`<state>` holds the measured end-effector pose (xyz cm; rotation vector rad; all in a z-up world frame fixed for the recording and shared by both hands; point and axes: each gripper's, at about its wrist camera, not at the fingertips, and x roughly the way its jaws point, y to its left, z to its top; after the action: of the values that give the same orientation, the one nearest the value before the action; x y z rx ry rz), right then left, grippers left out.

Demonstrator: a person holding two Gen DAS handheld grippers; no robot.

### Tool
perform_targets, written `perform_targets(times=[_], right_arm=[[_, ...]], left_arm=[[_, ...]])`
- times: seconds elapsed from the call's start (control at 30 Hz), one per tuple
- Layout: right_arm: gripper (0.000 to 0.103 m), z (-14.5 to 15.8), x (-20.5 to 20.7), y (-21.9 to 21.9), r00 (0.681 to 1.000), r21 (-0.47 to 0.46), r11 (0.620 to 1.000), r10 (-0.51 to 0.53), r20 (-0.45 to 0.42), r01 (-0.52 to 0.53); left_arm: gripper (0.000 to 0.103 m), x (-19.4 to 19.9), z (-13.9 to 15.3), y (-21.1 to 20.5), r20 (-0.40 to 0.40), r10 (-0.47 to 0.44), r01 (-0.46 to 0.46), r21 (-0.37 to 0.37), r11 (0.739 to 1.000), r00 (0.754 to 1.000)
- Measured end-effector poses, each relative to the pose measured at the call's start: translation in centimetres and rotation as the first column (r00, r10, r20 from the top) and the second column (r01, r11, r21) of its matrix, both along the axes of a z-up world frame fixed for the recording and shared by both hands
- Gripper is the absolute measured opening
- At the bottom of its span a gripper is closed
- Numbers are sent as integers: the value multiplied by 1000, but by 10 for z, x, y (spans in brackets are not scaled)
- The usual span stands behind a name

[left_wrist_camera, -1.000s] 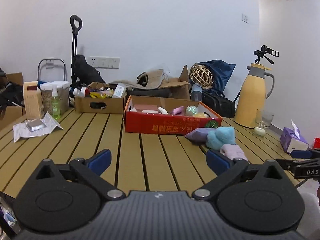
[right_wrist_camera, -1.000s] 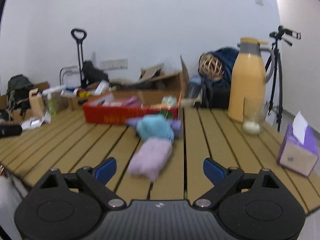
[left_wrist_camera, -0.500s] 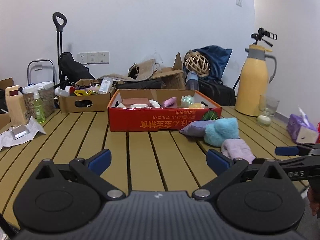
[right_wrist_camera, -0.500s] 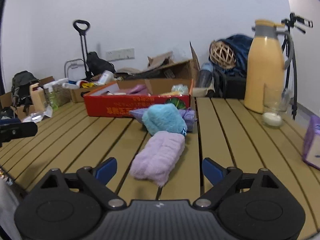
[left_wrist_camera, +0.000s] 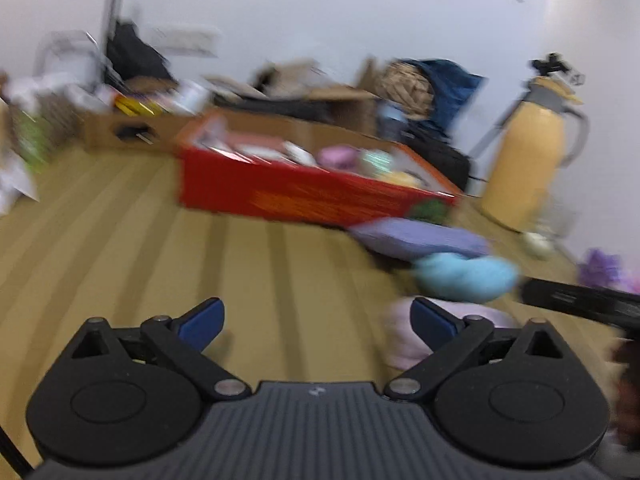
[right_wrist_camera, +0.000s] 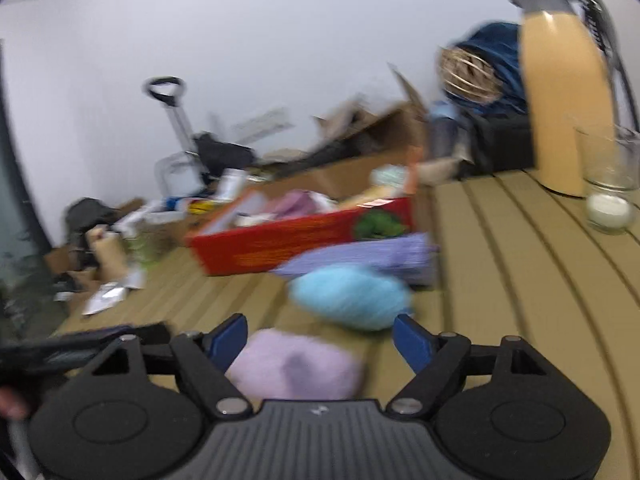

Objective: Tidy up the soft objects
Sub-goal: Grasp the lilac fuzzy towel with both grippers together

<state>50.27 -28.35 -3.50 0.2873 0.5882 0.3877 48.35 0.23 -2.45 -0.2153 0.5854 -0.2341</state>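
Three soft items lie on the slatted wooden table [left_wrist_camera: 120,240] in front of a red box [left_wrist_camera: 304,196]: a lilac fluffy cloth [right_wrist_camera: 296,368], a turquoise fluffy one [right_wrist_camera: 348,296] and a purple pouch [right_wrist_camera: 372,258]. My right gripper [right_wrist_camera: 320,340] is open, its jaws wide on either side of the lilac cloth, low over it. My left gripper [left_wrist_camera: 316,320] is open and empty over bare table; the lilac cloth [left_wrist_camera: 404,336] lies by its right finger. The turquoise cloth [left_wrist_camera: 464,276] and purple pouch [left_wrist_camera: 420,238] sit beyond. Both views are blurred.
The red box [right_wrist_camera: 296,240] holds several small items. A yellow thermos [right_wrist_camera: 564,100], a glass [right_wrist_camera: 610,184], a purple tissue box [left_wrist_camera: 600,268] and a brown cardboard box [left_wrist_camera: 128,132] stand on the table. The right gripper's arm [left_wrist_camera: 580,300] shows in the left wrist view.
Both grippers have moved forward and down toward the soft items. The lilac cloth now sits between the right gripper's open jaws. Both views tilted and blurred.
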Motion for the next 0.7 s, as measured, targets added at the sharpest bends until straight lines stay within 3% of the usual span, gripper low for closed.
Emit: perform_targets(times=[0.07, 0.17, 0.23, 0.3, 0.37, 0.7], right_arm=[[70, -6, 2, 2, 999, 37, 999, 33, -23, -32], [66, -18, 1, 9, 997, 52, 997, 66, -30, -64], [63, -28, -3, 11, 998, 41, 998, 53, -42, -52], [57, -39, 1, 7, 996, 78, 996, 57, -71, -52], [46, -41, -1, 4, 995, 123, 991, 72, -76, -62], [34, -40, -4, 10, 996, 105, 992, 76, -55, -70]], left_arm=[[92, 5, -5, -11, -14, -68, 67, -49, 997, 998], [72, 19, -15, -23, -32, -111, 109, -66, 992, 993], [61, 27, -25, -23, -38, -143, 138, -123, 983, 989], [36, 32, -30, -21, -63, -196, 182, -181, 967, 978], [29, 31, -31, -17, -41, -213, 199, -216, 956, 976], [19, 29, -31, -18, -58, -237, 220, -211, 952, 970]])
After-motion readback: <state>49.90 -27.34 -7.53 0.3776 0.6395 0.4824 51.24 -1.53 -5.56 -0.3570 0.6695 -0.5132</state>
